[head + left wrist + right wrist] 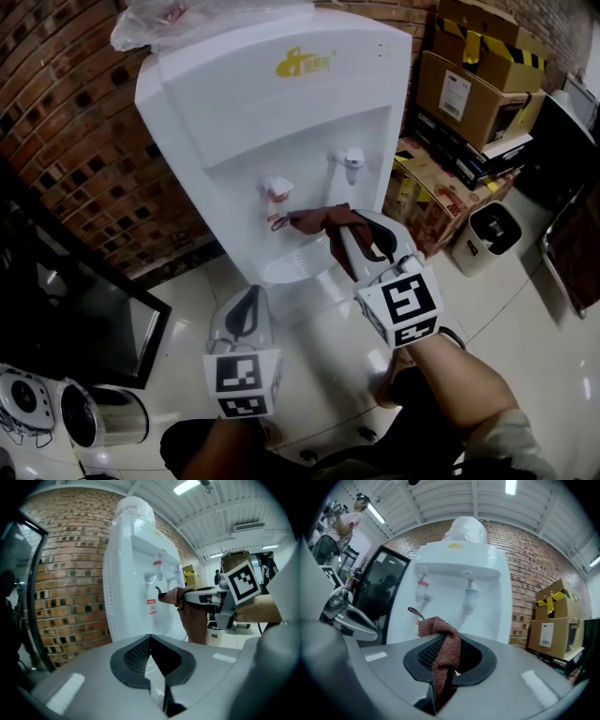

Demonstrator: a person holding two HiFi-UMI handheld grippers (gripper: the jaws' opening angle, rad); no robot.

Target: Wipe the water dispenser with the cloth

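Note:
The white water dispenser [281, 103] stands against a brick wall, with a red tap [277, 190] and a pale tap [352, 161] above its drip tray [295, 265]. My right gripper [342, 225] is shut on a reddish-brown cloth [319, 220], held just in front of the tap recess and apart from it. In the right gripper view the cloth [443, 637] bunches over the jaws and hangs down between them, facing the dispenser [454, 588]. My left gripper [248, 298] sits lower left, tips together, with nothing in it. The left gripper view shows the dispenser's side [131, 573] and the cloth [187, 606].
Stacked cardboard boxes [469, 89] and a small white bin [489, 234] stand to the dispenser's right. A dark glass-fronted cabinet [66, 309] is on the left by the brick wall [75, 141]. A plastic-wrapped bottle [187, 19] tops the dispenser. A person [347, 517] stands far off.

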